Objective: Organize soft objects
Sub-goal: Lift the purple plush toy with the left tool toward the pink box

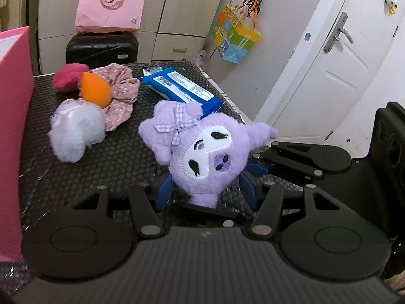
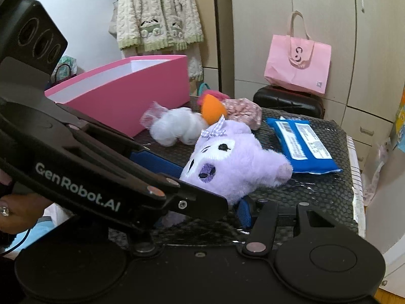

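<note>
Left jaws clamped on the lower part of the purple plush toy [image 1: 200,149]; blue pads [image 1: 165,188] press in on both sides just under its head; left gripper [image 1: 205,190] points down at the table [image 1: 121,167]. Right jaws also closed on the same toy from the right; right gripper [image 1: 255,169] shows in the left wrist view as a black linkage touching the plush's right flank; in the right wrist view one blue pad [image 2: 244,211] sits against the toy's underside, the other is hidden behind the left gripper's body; a hand [image 2: 15,212] grips that body at the left edge.

Plush face is toward the left camera, checked bow [image 1: 178,124] on its ear, head tilted; it sits at the near edge of the black honeycomb-mat table.

Just behind it: blue wet-wipe pack [image 1: 182,88] lying flat, touching or just under the plush's ear. Left of the plush, apart from it: white mesh bath puff [image 1: 76,131]; behind that, orange sponge [image 1: 96,90] resting on a pink floral scrunchie [image 1: 121,93]; magenta fluffy item [image 1: 68,76] beside them.

Pink box [image 2: 121,93] stands open on the table's left side, near the puff.

Far: black suitcase [image 1: 101,48] with pink tote bag [image 1: 111,2] on top; white door [image 1: 329,58] at right.
</note>
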`<state>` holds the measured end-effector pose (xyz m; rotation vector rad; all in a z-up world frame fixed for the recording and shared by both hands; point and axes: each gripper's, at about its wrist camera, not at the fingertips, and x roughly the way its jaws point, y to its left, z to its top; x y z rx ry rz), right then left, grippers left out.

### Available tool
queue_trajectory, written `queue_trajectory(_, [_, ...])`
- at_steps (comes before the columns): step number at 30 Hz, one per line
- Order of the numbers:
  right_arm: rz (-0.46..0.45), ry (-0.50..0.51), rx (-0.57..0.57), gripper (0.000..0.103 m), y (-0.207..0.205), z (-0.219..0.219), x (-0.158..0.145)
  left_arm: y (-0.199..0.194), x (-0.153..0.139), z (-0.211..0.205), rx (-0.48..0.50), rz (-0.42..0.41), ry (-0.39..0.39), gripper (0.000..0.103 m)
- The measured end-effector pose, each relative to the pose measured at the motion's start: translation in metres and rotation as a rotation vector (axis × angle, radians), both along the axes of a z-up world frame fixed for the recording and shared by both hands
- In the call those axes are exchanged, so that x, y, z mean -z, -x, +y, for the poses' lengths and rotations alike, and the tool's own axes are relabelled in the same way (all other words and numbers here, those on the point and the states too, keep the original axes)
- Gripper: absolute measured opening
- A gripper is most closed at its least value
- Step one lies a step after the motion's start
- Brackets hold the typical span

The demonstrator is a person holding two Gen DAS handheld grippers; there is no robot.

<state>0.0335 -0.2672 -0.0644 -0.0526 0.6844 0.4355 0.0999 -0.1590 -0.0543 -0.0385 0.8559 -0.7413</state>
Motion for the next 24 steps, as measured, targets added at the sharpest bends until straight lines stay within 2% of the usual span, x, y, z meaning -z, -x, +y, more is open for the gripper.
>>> queue_trajectory(9, [0.012,-0.031,-0.035,0.06,0.025,0.032,-0.017,0.034,-0.021,0.036,-0.028,-0.031,-0.031,0.056])
queue_trajectory(15, [-0.006,-0.066,-0.105,0.053,0.043,0.057,-0.034,0.054,-0.037,0.066,-0.021,-0.027,0.002,0.055])
queue_trajectory(21, [0.008,-0.025,-0.075,0.052,0.039,0.078,-0.021,0.049,-0.022,0.081,-0.033,0.004,0.0,0.055])
queue_trajectory(24, [0.007,0.014,-0.048,0.052,0.037,0.082,-0.015,0.047,-0.018,0.085,-0.035,-0.013,0.003,0.055])
